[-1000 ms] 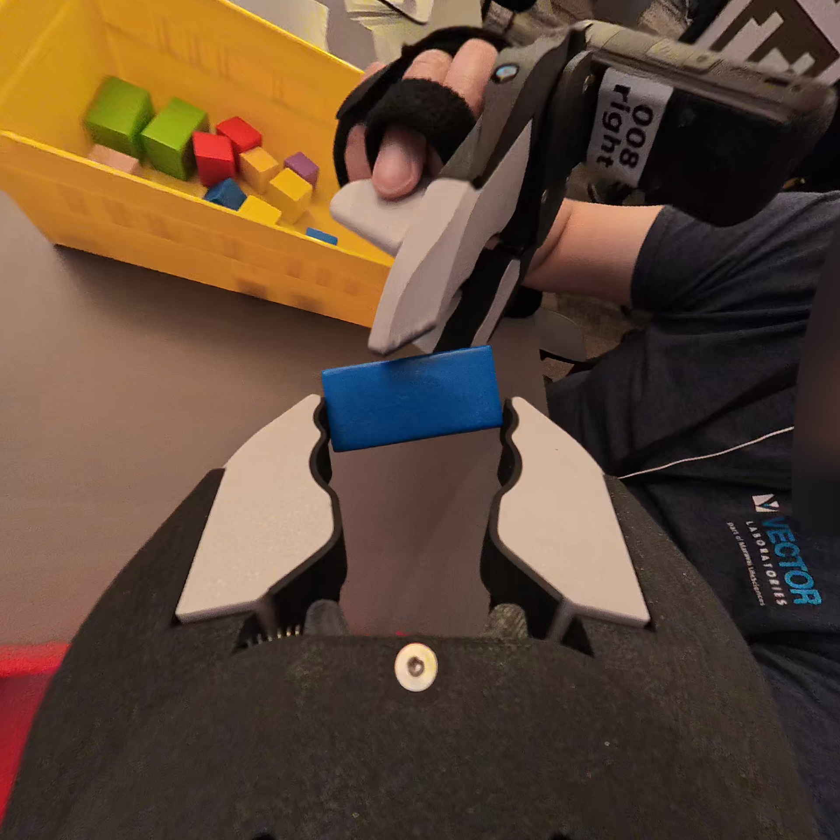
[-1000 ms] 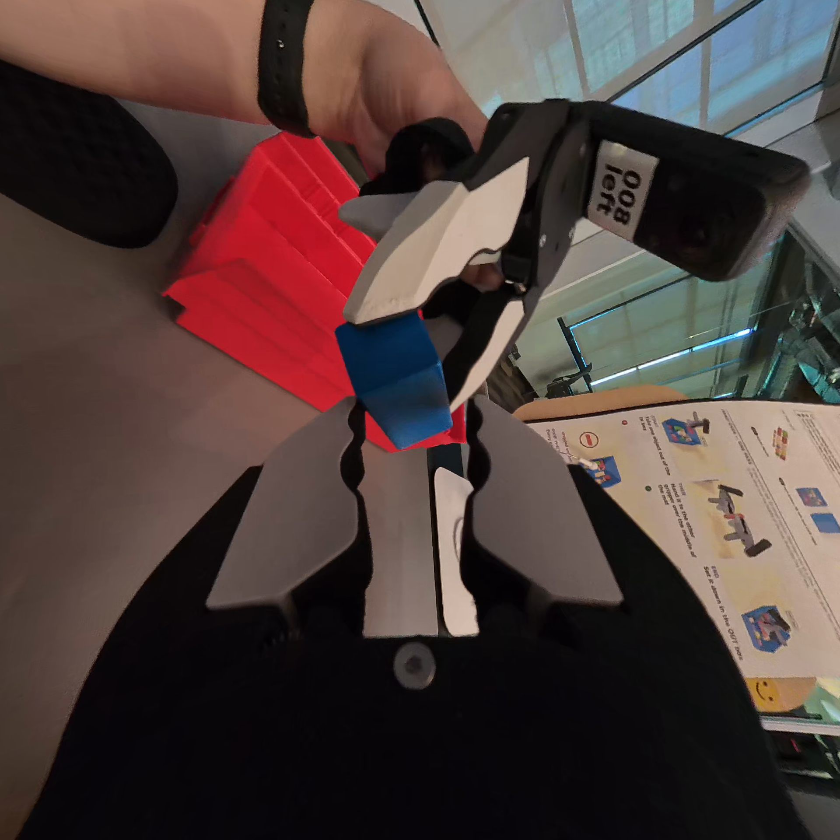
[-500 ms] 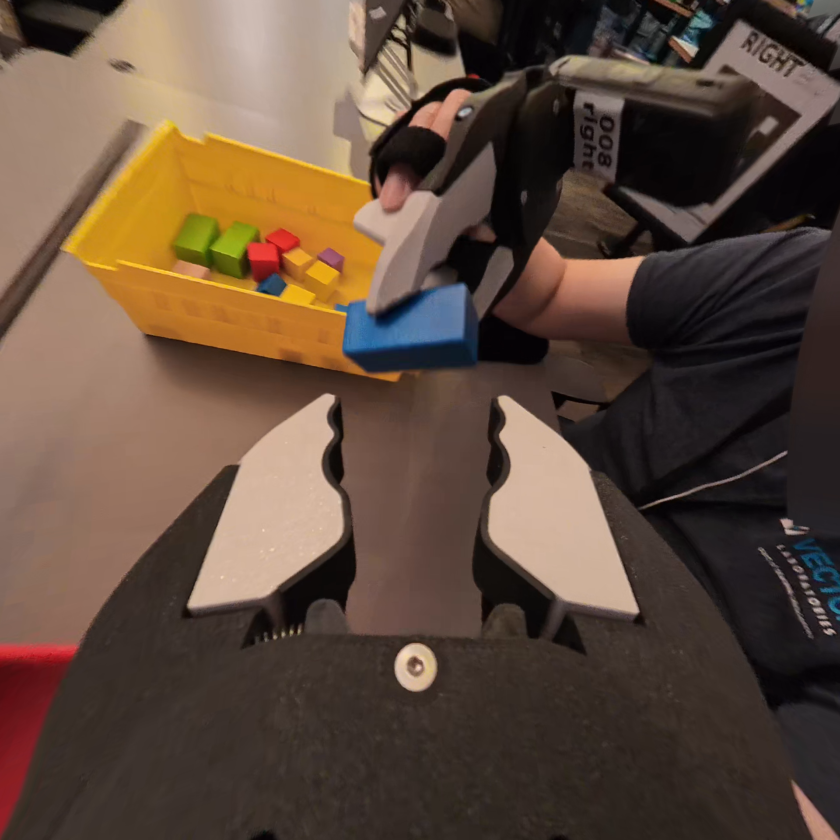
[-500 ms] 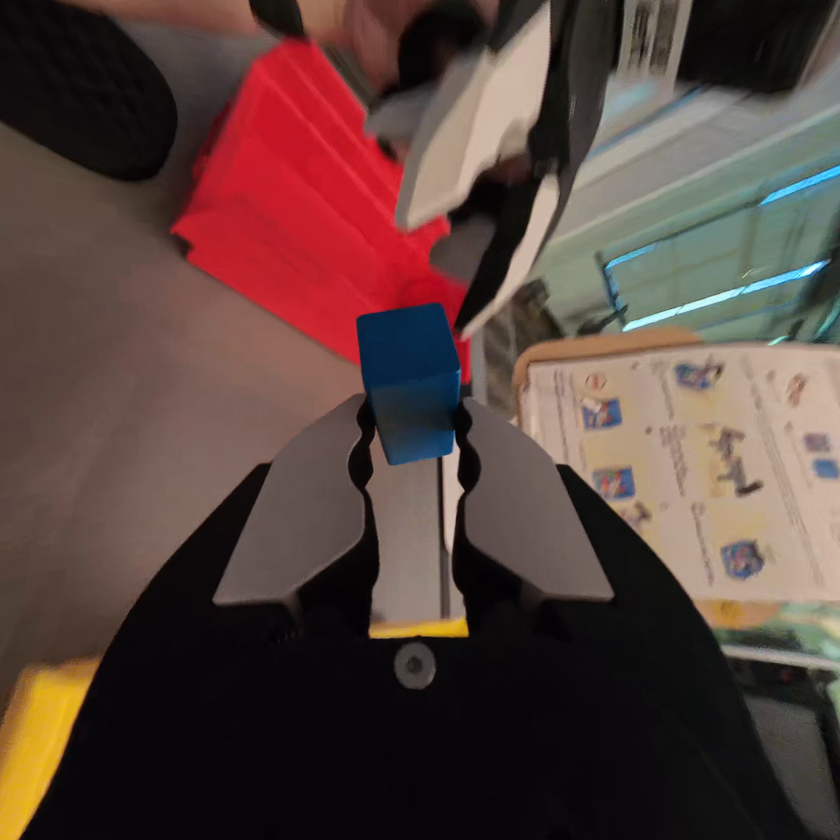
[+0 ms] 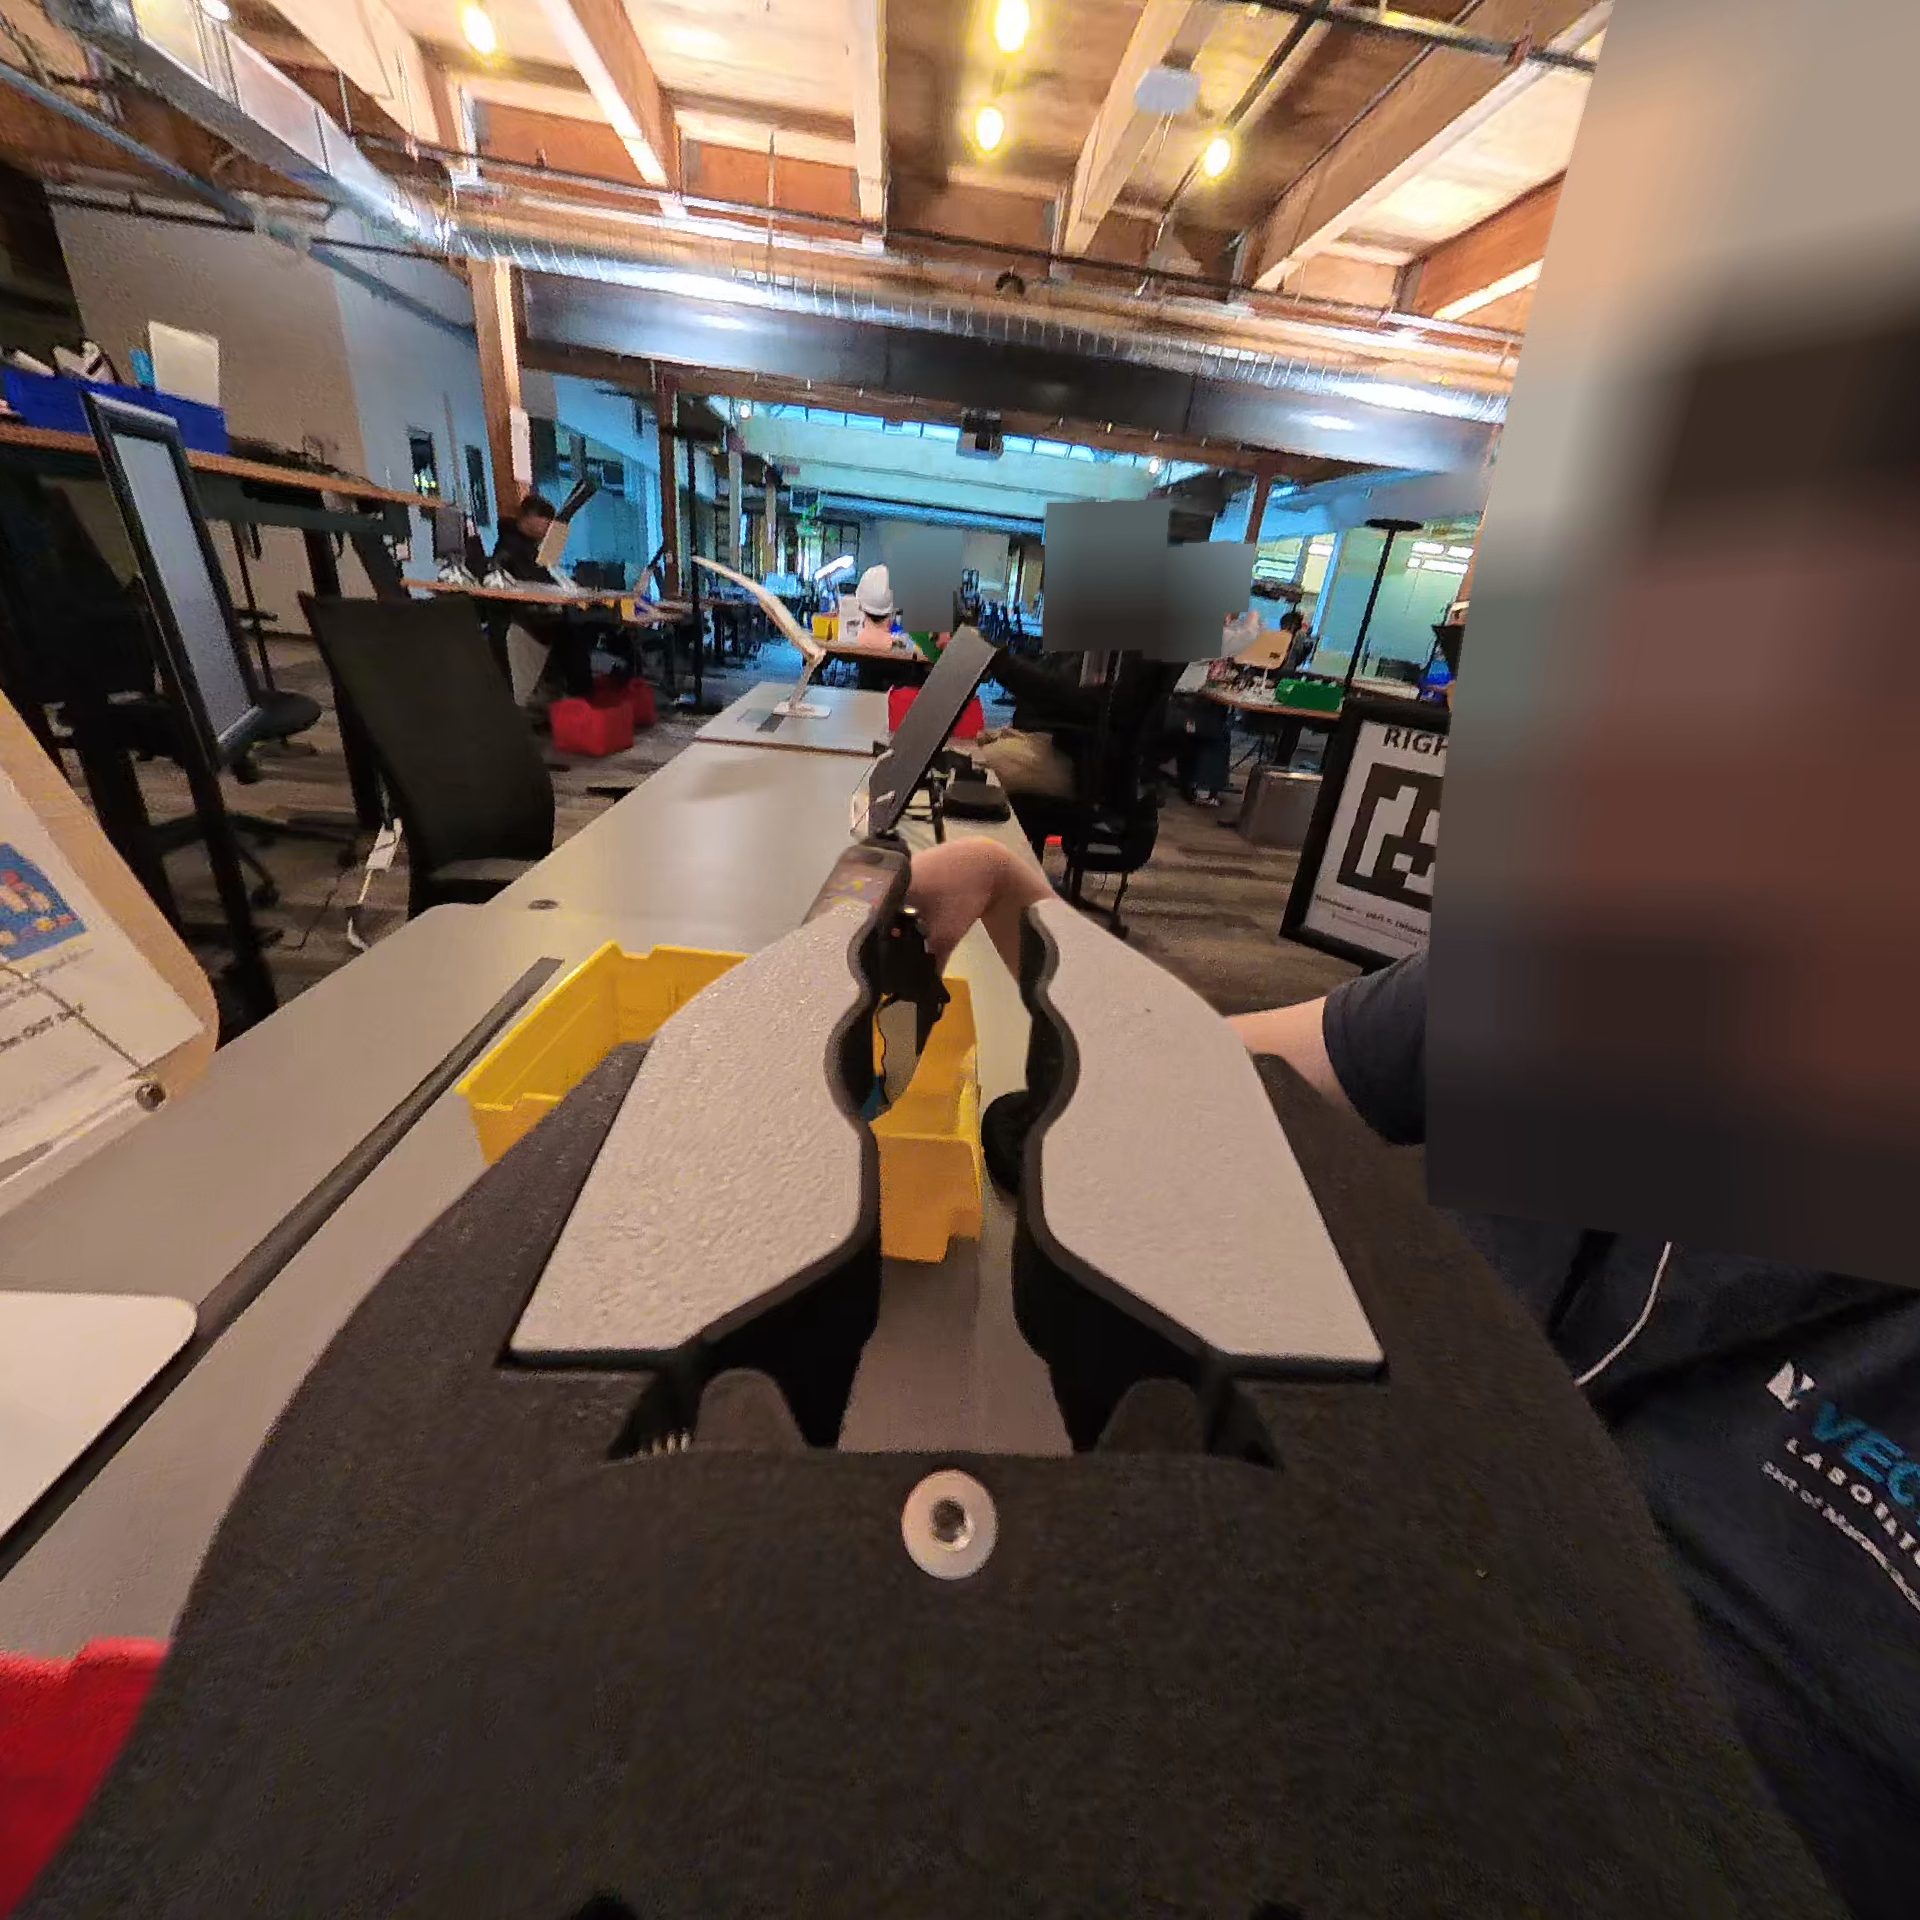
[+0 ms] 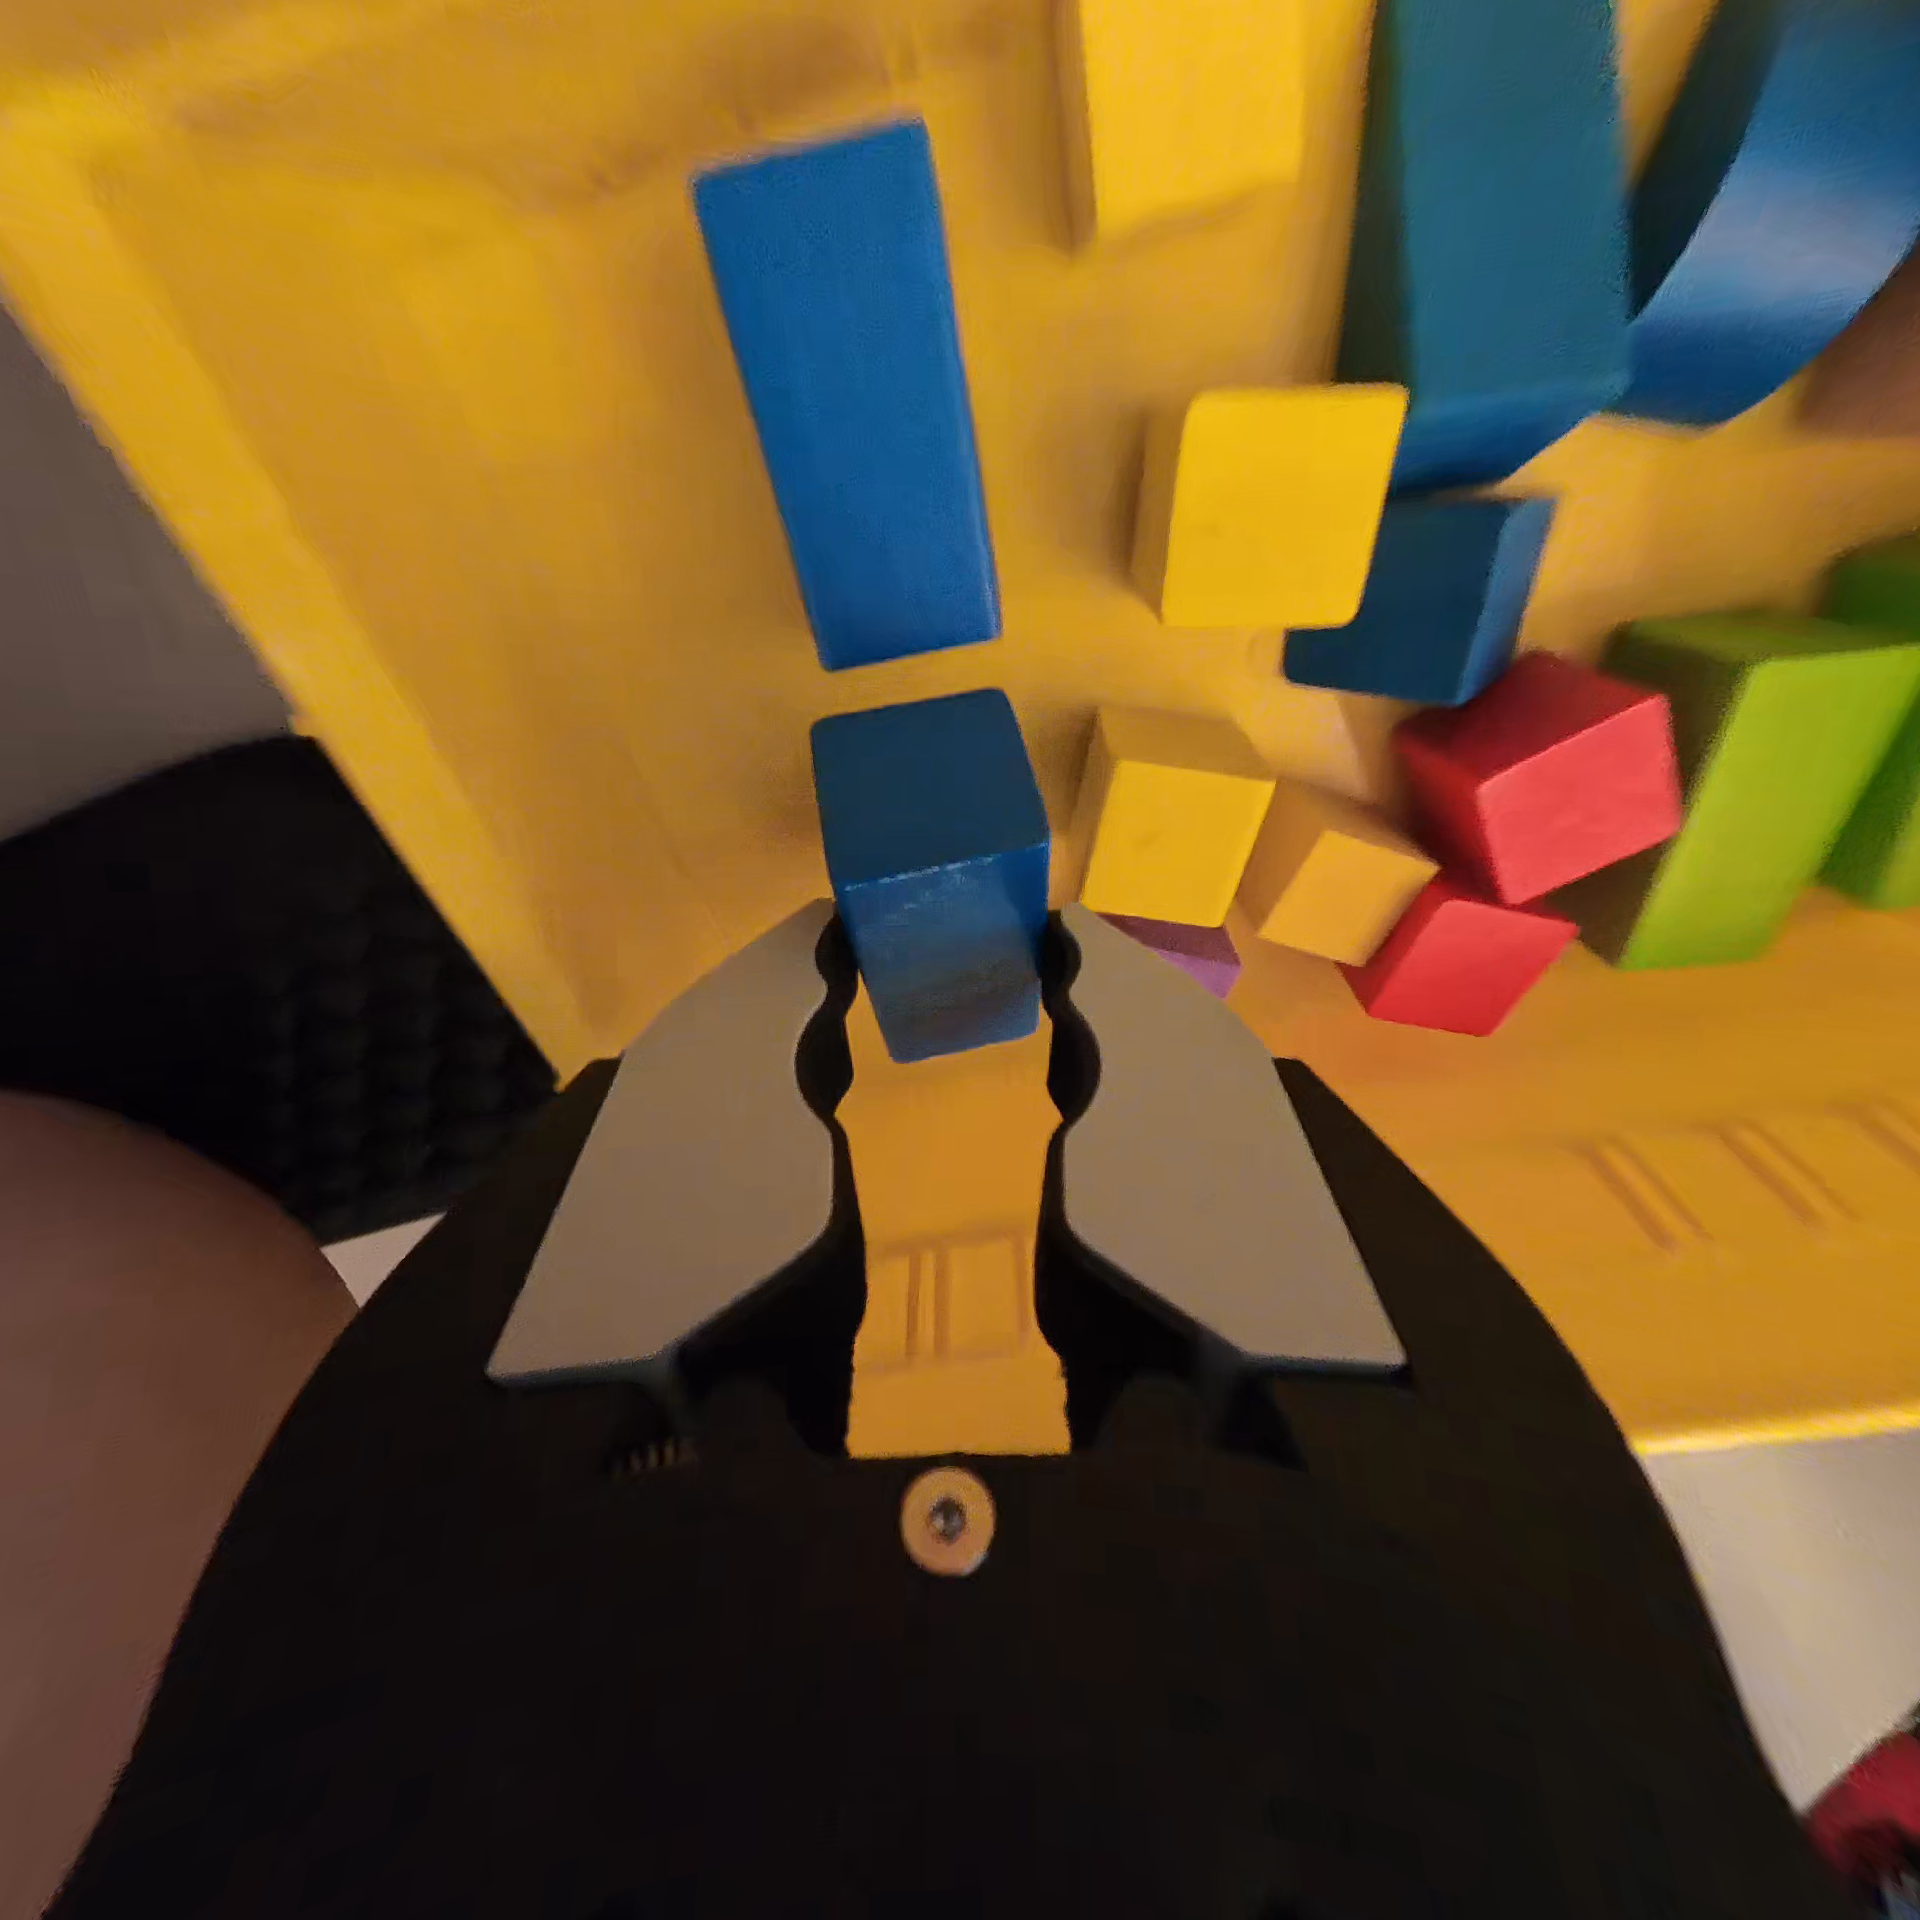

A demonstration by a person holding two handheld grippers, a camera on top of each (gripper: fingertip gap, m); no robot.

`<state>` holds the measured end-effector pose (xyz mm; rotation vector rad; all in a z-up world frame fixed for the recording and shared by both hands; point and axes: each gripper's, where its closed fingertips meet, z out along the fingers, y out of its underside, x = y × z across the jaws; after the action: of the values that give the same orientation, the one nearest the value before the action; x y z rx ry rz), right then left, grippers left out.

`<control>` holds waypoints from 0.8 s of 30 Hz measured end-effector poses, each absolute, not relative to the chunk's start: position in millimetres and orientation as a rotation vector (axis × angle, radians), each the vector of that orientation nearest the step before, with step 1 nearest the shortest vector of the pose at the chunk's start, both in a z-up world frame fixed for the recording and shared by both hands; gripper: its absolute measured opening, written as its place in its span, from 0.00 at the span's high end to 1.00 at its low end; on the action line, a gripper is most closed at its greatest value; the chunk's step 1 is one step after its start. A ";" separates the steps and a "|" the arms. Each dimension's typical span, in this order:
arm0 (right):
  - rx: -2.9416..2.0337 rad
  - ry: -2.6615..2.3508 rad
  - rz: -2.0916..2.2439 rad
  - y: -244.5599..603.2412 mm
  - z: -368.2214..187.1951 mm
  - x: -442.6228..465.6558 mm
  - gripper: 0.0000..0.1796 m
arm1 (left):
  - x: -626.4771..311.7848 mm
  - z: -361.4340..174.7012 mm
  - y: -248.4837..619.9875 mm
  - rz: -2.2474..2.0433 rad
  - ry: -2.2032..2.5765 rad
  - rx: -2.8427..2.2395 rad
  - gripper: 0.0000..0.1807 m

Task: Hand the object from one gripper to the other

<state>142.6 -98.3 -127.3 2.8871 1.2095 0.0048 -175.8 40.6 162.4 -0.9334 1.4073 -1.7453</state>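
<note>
Over a yellow plastic bin [image 6: 436, 436] on a long grey table [image 5: 312, 1101] in a timber-ceilinged open workshop, a blue wooden block [image 6: 935, 883] is clamped by the right gripper [image 6: 945, 966]; the left gripper [image 5: 940, 935] is held parted, empty.

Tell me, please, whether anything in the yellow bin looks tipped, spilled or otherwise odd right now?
Nothing stands out. The right claw grips a blue block above the yellow bin, where loose blocks lie jumbled but contained. The left claw is open and empty.
</note>
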 end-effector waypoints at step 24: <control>2.904 1.031 0.015 -99.4 -132.5 148.9 0.81 | -185.1 144.8 65.4 -1.524 1.402 -1.186 0.79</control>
<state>148.9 -99.4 -132.5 2.9044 1.0313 0.0148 -185.1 65.4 144.8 -1.1857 1.4024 -1.5244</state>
